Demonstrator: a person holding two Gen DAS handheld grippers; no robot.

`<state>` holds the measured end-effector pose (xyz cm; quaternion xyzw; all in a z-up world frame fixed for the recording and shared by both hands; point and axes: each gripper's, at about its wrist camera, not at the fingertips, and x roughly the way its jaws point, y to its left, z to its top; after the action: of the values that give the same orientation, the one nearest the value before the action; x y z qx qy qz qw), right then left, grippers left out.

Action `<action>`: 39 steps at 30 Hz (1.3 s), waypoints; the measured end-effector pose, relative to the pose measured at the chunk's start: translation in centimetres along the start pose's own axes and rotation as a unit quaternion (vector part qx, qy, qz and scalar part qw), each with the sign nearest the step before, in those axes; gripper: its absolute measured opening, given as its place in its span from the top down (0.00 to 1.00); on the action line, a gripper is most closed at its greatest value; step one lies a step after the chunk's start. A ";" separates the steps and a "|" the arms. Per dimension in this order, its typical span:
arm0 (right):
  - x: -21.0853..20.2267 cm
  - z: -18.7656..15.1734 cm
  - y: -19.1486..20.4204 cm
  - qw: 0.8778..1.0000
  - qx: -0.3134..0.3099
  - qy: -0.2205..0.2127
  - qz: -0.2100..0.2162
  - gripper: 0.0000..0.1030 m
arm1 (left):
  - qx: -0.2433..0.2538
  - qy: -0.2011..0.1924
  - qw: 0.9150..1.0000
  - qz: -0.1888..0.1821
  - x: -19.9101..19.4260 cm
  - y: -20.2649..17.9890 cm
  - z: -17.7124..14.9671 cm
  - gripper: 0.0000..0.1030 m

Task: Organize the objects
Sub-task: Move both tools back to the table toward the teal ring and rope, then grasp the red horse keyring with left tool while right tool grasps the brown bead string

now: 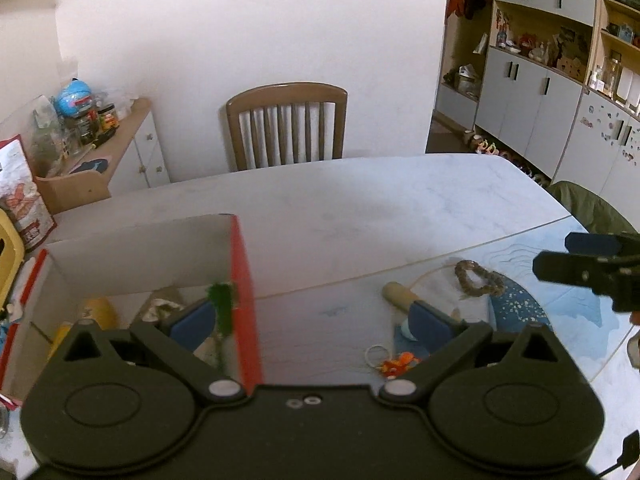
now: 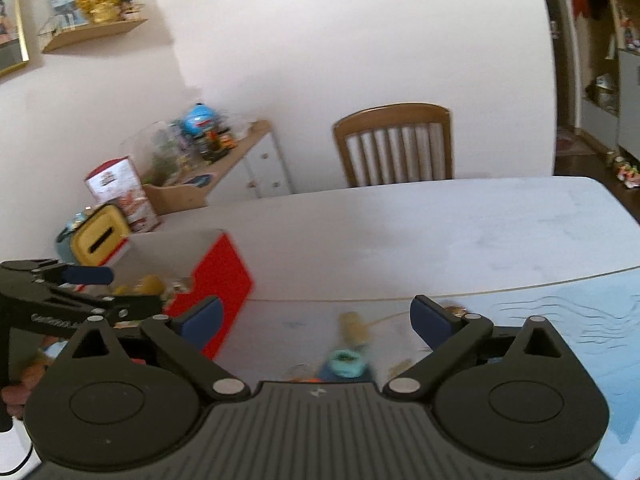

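Observation:
A red-sided open box [image 1: 242, 300] stands on the table at the left; inside it lie a yellow object [image 1: 100, 312], a green-tipped stick [image 1: 221, 304] and other small things. My left gripper [image 1: 312, 326] is open and empty, straddling the box's right wall. On the table to the right lie a wooden cylinder with a cord [image 1: 400, 296], a brown beaded ring [image 1: 478, 280], a white ring [image 1: 375, 354] and an orange trinket [image 1: 398, 364]. My right gripper [image 2: 316, 322] is open and empty above the wooden cylinder [image 2: 354, 326] and a teal object [image 2: 346, 362]. The box also shows in the right wrist view [image 2: 218, 280].
A white marble table [image 1: 360, 208] carries a blue patterned mat [image 1: 568, 320] at the right. A wooden chair [image 1: 286, 128] stands behind it. A yellow container [image 2: 100, 238] and a printed bag [image 1: 24, 204] sit left of the box. Cabinets [image 1: 532, 92] line the right wall.

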<state>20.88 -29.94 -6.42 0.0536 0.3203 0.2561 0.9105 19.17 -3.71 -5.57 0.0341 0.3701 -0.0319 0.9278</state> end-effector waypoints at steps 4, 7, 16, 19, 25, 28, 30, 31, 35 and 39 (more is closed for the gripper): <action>0.4 -0.1 -2.6 1.000 0.004 0.003 -0.024 0.02 | -0.005 0.008 1.000 -0.003 1.5 -1.7 -0.3 0.00; 0.9 -0.4 -4.2 0.999 0.001 0.006 -0.039 0.02 | -0.010 0.018 1.000 -0.006 2.8 -2.9 -0.6 0.00; 4.1 -1.5 -8.8 0.997 -0.002 0.037 -0.067 0.02 | -0.038 0.061 0.997 -0.012 6.6 -5.6 -2.6 0.00; 5.5 -1.7 -10.0 0.995 0.002 0.047 -0.085 0.02 | -0.035 0.072 0.997 -0.006 7.7 -6.4 -3.6 0.00; 8.1 -1.9 -12.7 0.992 0.006 0.074 -0.100 0.02 | -0.025 0.090 0.995 0.015 9.6 -7.4 -5.0 0.01; 9.2 -2.1 -13.6 0.991 0.001 0.085 -0.104 0.03 | -0.029 0.098 0.995 0.021 10.5 -7.5 -5.3 0.01; 9.9 -2.3 -14.2 0.991 0.002 0.090 -0.104 0.04 | -0.032 0.103 0.994 0.022 11.0 -7.6 -5.3 0.01; 10.2 -2.4 -14.4 0.990 0.002 0.093 -0.103 0.05 | -0.035 0.105 0.994 0.022 11.2 -7.6 -5.4 0.01; 11.4 -2.7 -15.0 0.989 -0.003 0.107 -0.104 0.13 | -0.036 0.107 0.993 0.023 11.8 -8.0 -5.5 0.01; 12.6 -2.8 -14.9 0.988 -0.014 0.120 -0.099 0.22 | -0.026 0.111 0.993 0.028 12.4 -8.6 -5.7 0.04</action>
<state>33.93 -36.70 -19.54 -0.0226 0.4273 0.1735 0.8870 23.54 -12.18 -18.58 0.0239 0.4702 0.0079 0.8822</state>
